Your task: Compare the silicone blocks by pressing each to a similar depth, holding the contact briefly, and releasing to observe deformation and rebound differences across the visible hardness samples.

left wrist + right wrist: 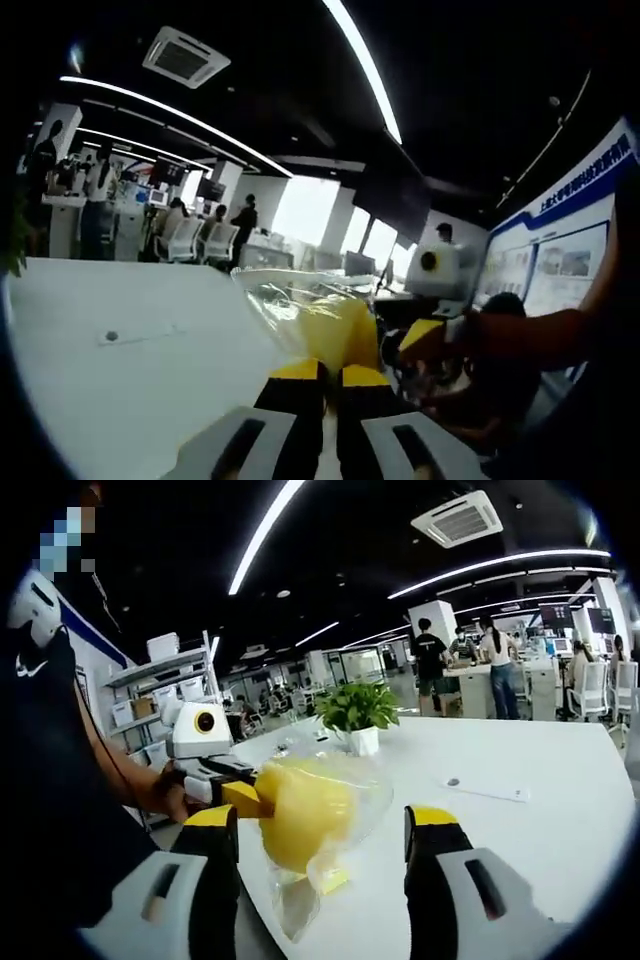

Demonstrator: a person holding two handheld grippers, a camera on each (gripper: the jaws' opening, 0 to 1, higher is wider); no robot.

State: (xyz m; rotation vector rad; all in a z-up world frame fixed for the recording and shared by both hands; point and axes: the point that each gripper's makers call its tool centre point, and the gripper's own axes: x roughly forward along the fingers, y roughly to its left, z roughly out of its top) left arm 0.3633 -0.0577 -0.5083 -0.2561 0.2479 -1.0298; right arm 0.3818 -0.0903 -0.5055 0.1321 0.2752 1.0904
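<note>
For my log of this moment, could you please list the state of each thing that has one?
Left gripper: shut on the plastic bag.
Right gripper: open, jaws apart on either side of the bag.
Yellow block: wrapped inside the bag.
Clear plastic bag: crinkled, held above the white table.
Potted plant: upright on the table.

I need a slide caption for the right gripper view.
Left tongs pinch a bagged yellow block above the white table; right tongs stand open around it.

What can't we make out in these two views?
- Yellow block: exact shape blurred by its clear bag, right gripper view.
- Contact between left tool and the block: hidden behind its own jaws, left gripper view.
- Small flat item on table: too small to identify.
</note>
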